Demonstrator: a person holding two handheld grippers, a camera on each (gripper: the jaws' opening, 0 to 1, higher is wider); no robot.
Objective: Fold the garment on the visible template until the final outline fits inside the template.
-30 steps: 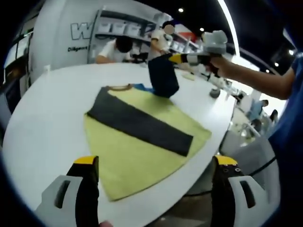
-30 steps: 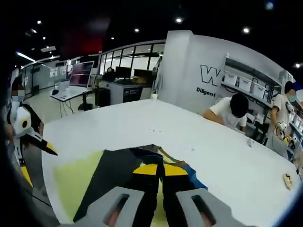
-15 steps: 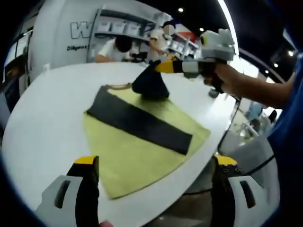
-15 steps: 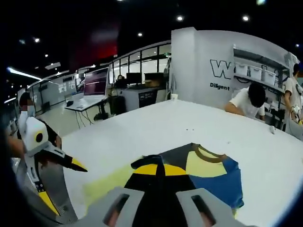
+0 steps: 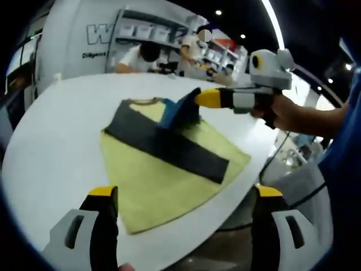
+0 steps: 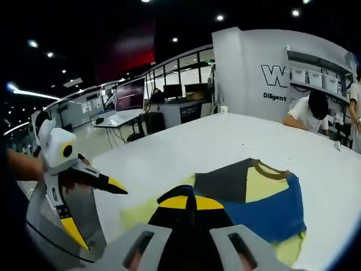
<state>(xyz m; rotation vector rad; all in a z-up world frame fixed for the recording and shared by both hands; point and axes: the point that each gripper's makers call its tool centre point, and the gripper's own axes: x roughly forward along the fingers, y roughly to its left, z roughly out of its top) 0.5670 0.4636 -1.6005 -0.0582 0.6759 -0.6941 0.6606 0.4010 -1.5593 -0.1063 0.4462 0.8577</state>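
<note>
Your right hand-held gripper (image 5: 198,99) is pinching a soft fold of the dark, blue and yellow garment (image 5: 169,144), which is lying on the yellow-green template (image 5: 163,186) near the round white counter's (image 5: 51,141) edge, your left hand-held gripper (image 5: 183,197) is hovering wide open, gripping nothing.

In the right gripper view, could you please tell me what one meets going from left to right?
The left gripper with yellow tips → the dark grey folded strip of the garment → its blue panel → a person in a white shirt.
</note>
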